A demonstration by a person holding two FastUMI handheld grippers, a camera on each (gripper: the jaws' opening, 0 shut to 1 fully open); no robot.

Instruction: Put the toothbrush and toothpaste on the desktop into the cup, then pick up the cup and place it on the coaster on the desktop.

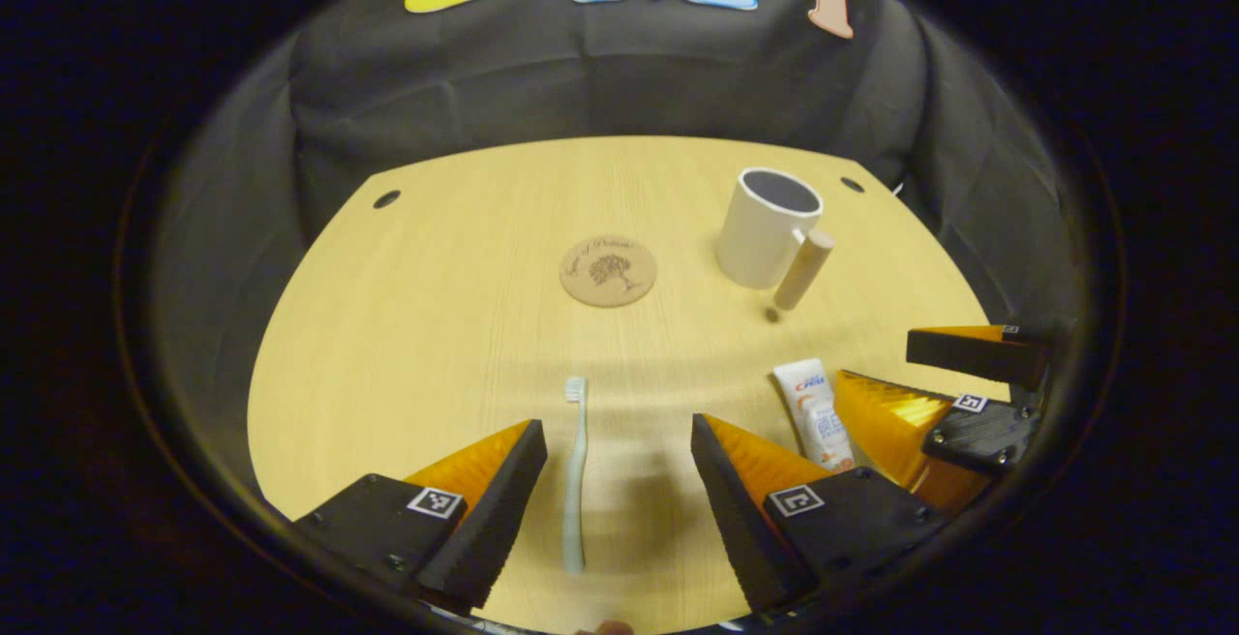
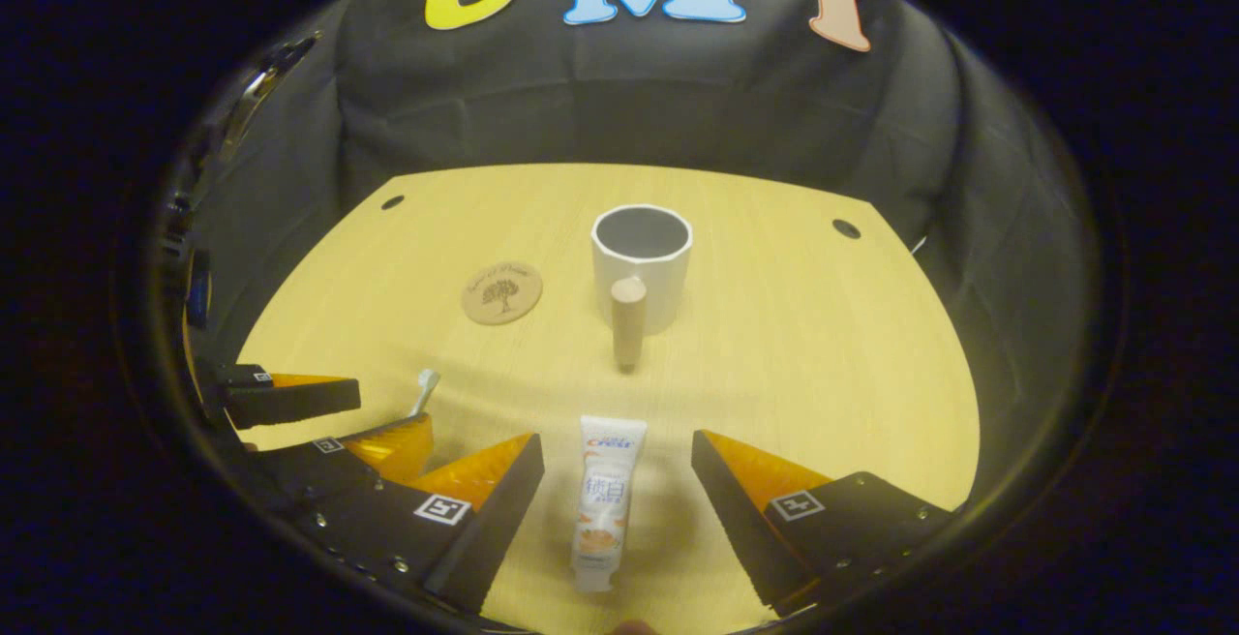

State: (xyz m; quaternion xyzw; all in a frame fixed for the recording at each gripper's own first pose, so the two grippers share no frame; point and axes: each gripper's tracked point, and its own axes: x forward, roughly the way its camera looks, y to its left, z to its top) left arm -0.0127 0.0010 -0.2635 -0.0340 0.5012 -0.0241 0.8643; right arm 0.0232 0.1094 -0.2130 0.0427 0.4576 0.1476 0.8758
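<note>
A pale toothbrush lies on the wooden desktop, lengthwise between the fingers of my open left gripper, untouched. A white toothpaste tube lies between the fingers of my open right gripper, also untouched. The tube shows in the left gripper view beside the right gripper. The white cup with a wooden handle stands upright farther back. It appears at the right rear in the left gripper view. The round cork coaster lies left of the cup; the coaster is bare.
The desktop has small dark holes near its far corners. Black cloth walls close off the back and sides. The left gripper shows at the lower left of the right gripper view, with the toothbrush head beside it.
</note>
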